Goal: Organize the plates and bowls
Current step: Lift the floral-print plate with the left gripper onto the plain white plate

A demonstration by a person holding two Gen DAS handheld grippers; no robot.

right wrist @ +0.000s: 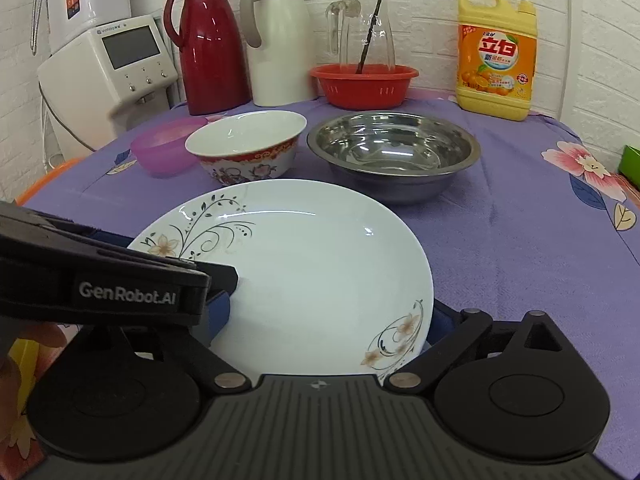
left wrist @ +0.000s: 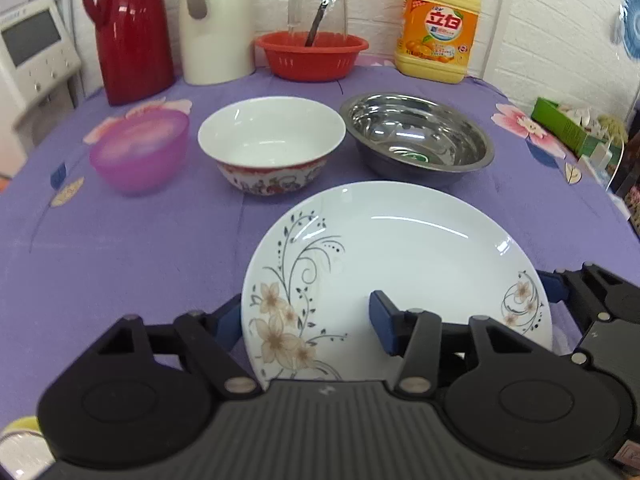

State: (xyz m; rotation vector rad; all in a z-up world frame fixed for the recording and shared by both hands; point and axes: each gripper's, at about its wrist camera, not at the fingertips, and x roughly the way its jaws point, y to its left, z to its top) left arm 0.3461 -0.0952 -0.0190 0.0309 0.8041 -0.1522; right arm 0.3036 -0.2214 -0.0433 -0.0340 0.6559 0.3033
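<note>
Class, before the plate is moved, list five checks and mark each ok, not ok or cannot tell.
1. Rim of plate between left gripper jaws: ok.
2. Those jaws pressing firmly: cannot tell.
3. Jaws of right gripper at plate's other side: ok.
4. Empty steel bowl: ok.
5. Empty white bowl: ok.

home kitchen setup: floral purple tablecloth [right wrist: 520, 240], thermos jugs [right wrist: 208, 44], dish soap bottle [right wrist: 496, 56], red colander [right wrist: 364, 84], countertop water dispenser [right wrist: 116, 64], white brick-pattern wall [right wrist: 600, 40].
</note>
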